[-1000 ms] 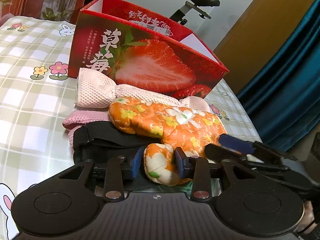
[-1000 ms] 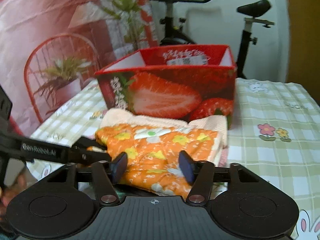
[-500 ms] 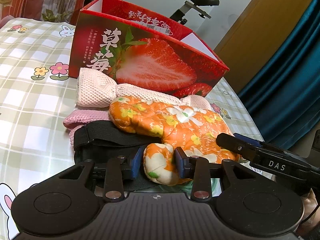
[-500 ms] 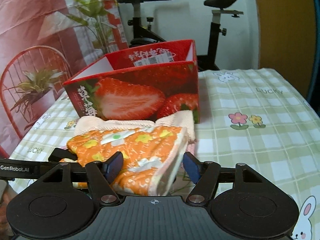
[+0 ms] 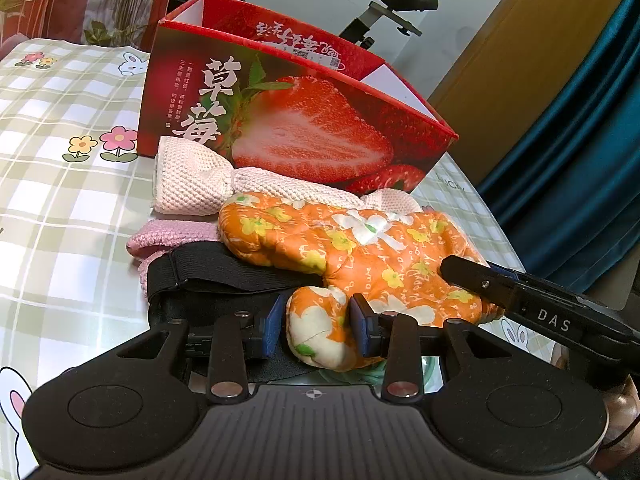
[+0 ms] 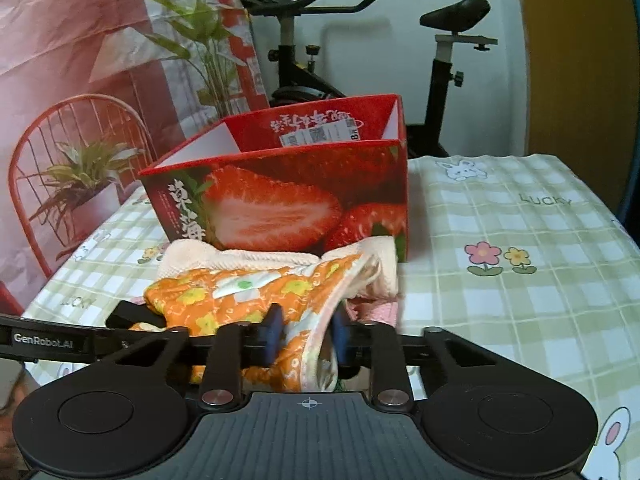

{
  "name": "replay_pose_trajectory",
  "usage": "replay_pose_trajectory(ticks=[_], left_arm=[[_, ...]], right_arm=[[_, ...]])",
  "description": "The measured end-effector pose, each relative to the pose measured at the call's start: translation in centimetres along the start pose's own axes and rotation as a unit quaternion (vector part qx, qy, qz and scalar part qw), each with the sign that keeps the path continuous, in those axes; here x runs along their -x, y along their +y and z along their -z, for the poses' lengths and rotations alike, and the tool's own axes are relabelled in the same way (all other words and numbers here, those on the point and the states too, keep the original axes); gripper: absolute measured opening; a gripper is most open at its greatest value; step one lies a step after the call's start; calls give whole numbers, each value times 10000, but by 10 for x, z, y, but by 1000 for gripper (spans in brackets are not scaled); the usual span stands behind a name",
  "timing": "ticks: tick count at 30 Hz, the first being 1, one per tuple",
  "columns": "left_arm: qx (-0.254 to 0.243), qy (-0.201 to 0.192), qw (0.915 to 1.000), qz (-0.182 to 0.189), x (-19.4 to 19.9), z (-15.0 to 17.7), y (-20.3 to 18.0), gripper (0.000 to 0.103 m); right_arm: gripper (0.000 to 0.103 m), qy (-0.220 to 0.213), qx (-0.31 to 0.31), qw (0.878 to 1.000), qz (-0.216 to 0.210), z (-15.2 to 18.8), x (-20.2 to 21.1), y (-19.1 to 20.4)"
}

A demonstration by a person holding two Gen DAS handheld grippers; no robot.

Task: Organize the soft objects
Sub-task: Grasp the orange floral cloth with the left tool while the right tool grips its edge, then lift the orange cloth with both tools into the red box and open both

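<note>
Left gripper [image 5: 316, 330] clamped on orange mitt [image 5: 360, 248] thumb; strawberry box [image 5: 288, 116] behind.

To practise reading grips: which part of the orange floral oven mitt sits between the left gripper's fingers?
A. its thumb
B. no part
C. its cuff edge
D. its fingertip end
A: the left gripper has its blue pads on either side of the stubby thumb of the orange floral oven mitt, pinching it.

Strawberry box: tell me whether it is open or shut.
Open. The strawberry box has no lid on top, and the right wrist view looks down past its rim onto the inner back wall with a white label.
</note>
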State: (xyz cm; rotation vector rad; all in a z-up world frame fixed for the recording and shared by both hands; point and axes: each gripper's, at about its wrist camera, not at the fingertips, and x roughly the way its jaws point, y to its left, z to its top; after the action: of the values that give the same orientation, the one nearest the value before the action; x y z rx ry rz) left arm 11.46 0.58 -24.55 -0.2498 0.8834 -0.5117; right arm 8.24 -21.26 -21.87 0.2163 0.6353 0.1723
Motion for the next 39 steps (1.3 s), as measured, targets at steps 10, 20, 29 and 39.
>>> replay_pose_trajectory(ticks=[10, 20, 29, 39], left_arm=[[301, -59, 9995, 45, 7, -12, 8, 45], [667, -406, 9965, -296, 17, -57, 25, 43], [1020, 275, 9936, -389, -33, -72, 48, 52], [710, 168, 9969, -286, -31, -64, 35, 22]], right_arm=[[9, 61, 99, 9999, -51, 5, -7, -3], [9, 99, 129, 9998, -65, 6, -10, -5], [9, 131, 146, 9998, -59, 7, -13, -5], [9, 112, 139, 9998, -89, 6, -12, -6]])
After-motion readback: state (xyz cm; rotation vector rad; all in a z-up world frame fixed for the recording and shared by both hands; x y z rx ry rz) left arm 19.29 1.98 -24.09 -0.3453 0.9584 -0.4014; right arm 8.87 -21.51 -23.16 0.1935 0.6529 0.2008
